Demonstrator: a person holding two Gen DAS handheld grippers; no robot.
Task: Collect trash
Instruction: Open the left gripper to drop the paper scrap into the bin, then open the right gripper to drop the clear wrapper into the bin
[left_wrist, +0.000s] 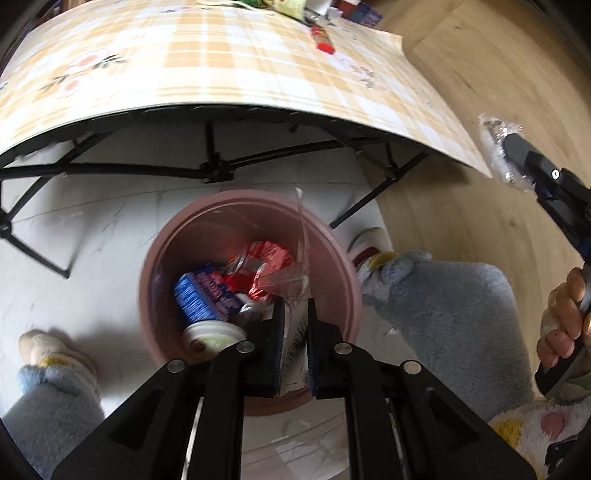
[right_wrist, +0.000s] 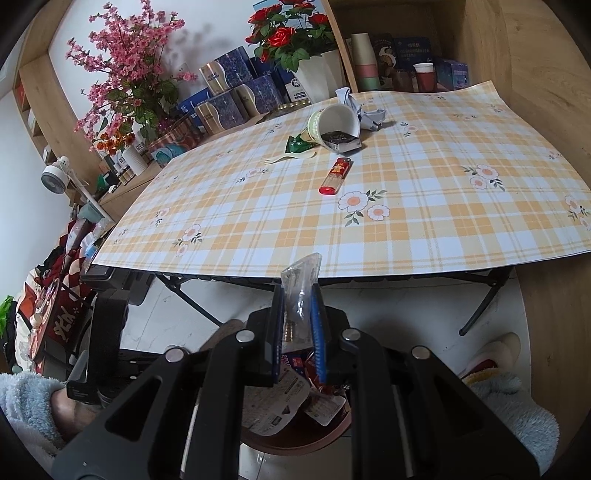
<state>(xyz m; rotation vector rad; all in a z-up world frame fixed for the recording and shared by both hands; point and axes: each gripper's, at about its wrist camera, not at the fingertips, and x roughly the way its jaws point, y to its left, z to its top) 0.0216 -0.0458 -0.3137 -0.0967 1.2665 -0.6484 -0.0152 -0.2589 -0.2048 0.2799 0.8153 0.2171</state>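
My left gripper (left_wrist: 295, 314) is shut on a clear plastic wrapper (left_wrist: 293, 273) and holds it over the pink bin (left_wrist: 155, 258) on the floor. The bin holds a red wrapper (left_wrist: 269, 254), a blue packet (left_wrist: 201, 295) and a white lid (left_wrist: 214, 332). My right gripper (right_wrist: 298, 295) is shut on a clear plastic bag (right_wrist: 301, 280) just before the table edge, above the bin (right_wrist: 295, 443); it also shows in the left wrist view (left_wrist: 498, 147). On the table lie a tipped paper cup (right_wrist: 334, 123), a red lighter (right_wrist: 336, 175), crumpled paper (right_wrist: 364, 110), a green wrapper (right_wrist: 299, 146).
The folding table with a plaid cloth (right_wrist: 406, 221) stands ahead, its black legs (left_wrist: 210, 162) over the white floor. Flowers (right_wrist: 125, 81) and boxes (right_wrist: 229, 92) line the back. My slippered feet (left_wrist: 37, 347) flank the bin. A wooden wall (right_wrist: 535, 110) is at right.
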